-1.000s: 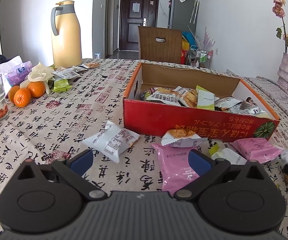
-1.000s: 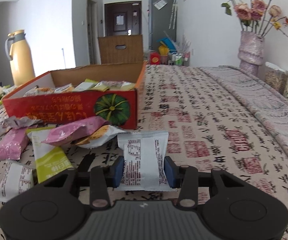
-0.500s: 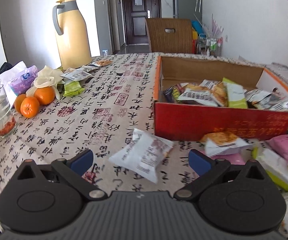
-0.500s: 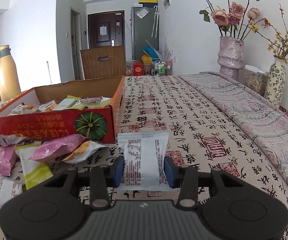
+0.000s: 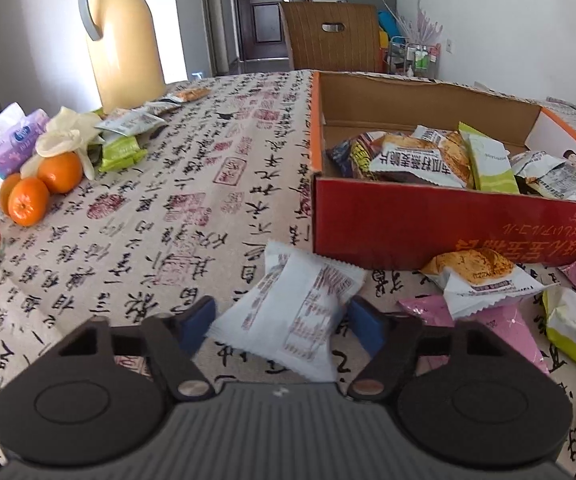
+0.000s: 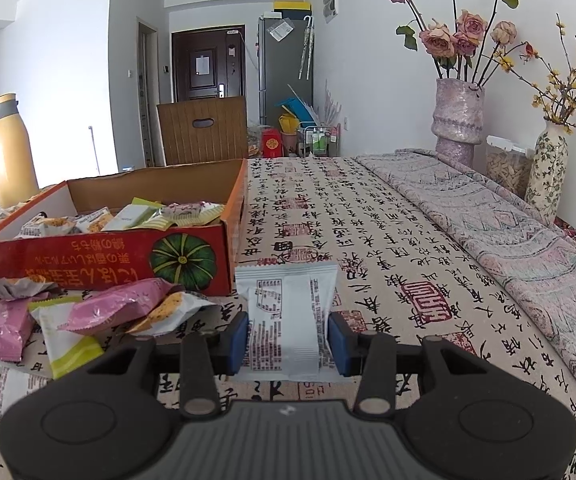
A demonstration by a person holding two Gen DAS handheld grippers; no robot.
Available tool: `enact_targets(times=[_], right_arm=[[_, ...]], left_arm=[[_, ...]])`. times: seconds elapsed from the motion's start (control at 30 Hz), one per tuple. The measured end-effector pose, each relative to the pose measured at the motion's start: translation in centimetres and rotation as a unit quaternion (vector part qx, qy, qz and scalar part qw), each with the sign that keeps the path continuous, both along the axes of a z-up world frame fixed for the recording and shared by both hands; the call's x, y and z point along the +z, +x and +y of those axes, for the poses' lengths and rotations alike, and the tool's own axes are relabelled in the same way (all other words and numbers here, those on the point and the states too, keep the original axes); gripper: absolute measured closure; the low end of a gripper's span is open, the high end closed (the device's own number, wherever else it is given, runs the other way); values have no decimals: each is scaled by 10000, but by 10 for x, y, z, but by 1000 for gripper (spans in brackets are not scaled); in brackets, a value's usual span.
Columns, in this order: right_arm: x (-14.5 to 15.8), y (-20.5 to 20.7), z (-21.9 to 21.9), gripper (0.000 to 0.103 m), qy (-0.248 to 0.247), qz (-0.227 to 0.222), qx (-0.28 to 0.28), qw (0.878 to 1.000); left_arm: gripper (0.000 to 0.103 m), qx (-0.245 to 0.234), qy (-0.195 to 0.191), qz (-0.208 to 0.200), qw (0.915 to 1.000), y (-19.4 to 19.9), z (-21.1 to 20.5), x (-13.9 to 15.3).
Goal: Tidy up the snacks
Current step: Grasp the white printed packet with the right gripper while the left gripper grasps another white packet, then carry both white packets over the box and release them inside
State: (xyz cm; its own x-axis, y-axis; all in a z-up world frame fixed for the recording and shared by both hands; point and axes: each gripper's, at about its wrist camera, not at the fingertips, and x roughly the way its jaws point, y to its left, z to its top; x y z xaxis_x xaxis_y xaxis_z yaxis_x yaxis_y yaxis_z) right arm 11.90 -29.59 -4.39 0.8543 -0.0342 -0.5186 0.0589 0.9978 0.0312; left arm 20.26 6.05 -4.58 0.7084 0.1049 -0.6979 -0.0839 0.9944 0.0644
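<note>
Pick step, both sides. Left tool (image 5: 280, 318) jaws just closing around a white packet (image 5: 291, 312) lying on the bench (image 5: 168, 200) beside the red box (image 5: 427, 224); contact unclear. Right tool (image 6: 286, 340) pinches another white packet (image 6: 286, 316). Next: finish left grip, lift, drop both in box.

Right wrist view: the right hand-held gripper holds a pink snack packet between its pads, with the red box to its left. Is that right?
Not quite. In the right wrist view the right hand-held gripper is shut on a white snack packet, not a pink one; the pink packets lie loose on the tablecloth. The red box is indeed to its left.
</note>
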Motion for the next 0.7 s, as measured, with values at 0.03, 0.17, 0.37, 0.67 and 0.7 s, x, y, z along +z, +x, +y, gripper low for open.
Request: enact_targets(times=[0.03,0.17,0.37,0.67,0.7], right_arm=[[0,0,0,62,-1,2,4,10000],[0,0,0,62,4,11,17,10000],[1,-3,0,62,17,-12,20,10000],[4,-9,0,62,32,-87,36,10000],[5,-9,0,62,32,-102,40,9999]], left_arm=[[36,-13,1,-21,10000,-1,0,0],[44,-60,-23,-88,9999,-3,-1,1],[48,-44,13,-226,9997,-11,-2,5],[48,-38,-67,-660,9978,-38,-4,25],[48,-44,-74,-722,9974,-42,-4,28]])
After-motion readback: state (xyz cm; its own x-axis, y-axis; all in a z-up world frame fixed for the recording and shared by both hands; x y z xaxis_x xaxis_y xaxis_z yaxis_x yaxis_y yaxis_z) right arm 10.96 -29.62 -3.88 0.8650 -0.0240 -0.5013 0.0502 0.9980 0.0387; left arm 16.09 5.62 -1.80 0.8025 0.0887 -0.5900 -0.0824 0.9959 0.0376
